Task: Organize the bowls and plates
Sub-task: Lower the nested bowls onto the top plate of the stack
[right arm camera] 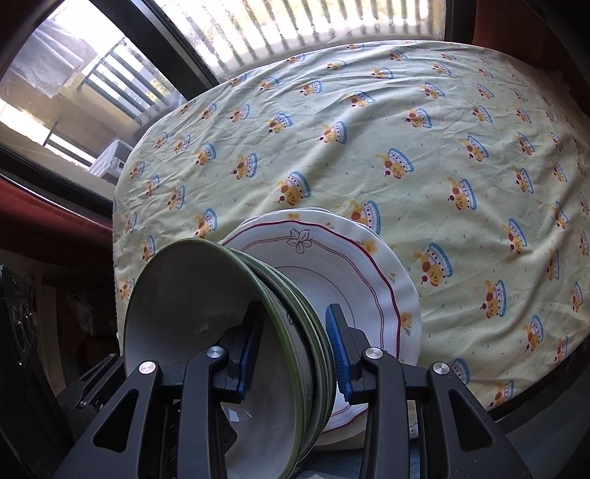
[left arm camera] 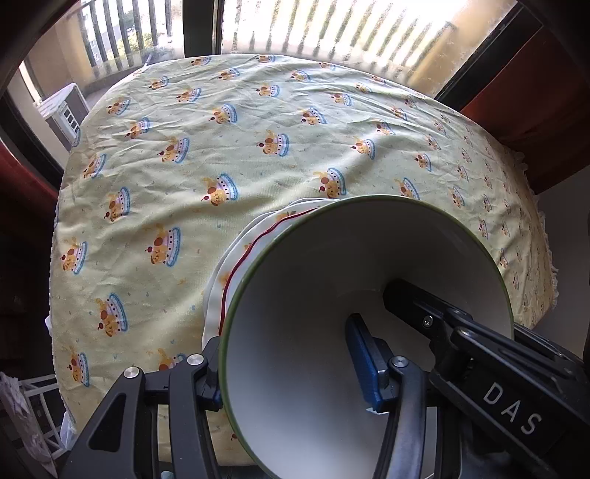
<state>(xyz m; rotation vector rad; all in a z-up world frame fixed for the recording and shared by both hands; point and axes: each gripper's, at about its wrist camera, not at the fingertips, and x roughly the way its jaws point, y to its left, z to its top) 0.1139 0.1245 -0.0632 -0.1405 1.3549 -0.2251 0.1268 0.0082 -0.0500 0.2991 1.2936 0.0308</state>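
Note:
A stack of several nested white bowls (right arm camera: 284, 294) with green rims is tilted on its side, just above the table's near edge. My right gripper (right arm camera: 295, 331) is shut on the stack's wall, with one blue pad inside the top bowl and the other outside. My left gripper (left arm camera: 287, 368) is shut on the opposite wall of the bowls (left arm camera: 368, 250), one finger outside the rim and the blue pad (left arm camera: 365, 364) inside. The right gripper's finger (left arm camera: 405, 298) also reaches into the bowl. Behind the bowls lies a stack of white scalloped plates (right arm camera: 368, 280) with a red line, its edge (left arm camera: 236, 254) showing. Whether bowls and plates touch is unclear.
A pale yellow tablecloth (left arm camera: 258, 147) with a cartoon print covers the table (right arm camera: 461, 147). Behind it stands a bright window (left arm camera: 332, 29) with balcony railings. Red curtains (left arm camera: 534, 92) hang at both sides. A white wire rack (left arm camera: 40, 412) stands below the table's left edge.

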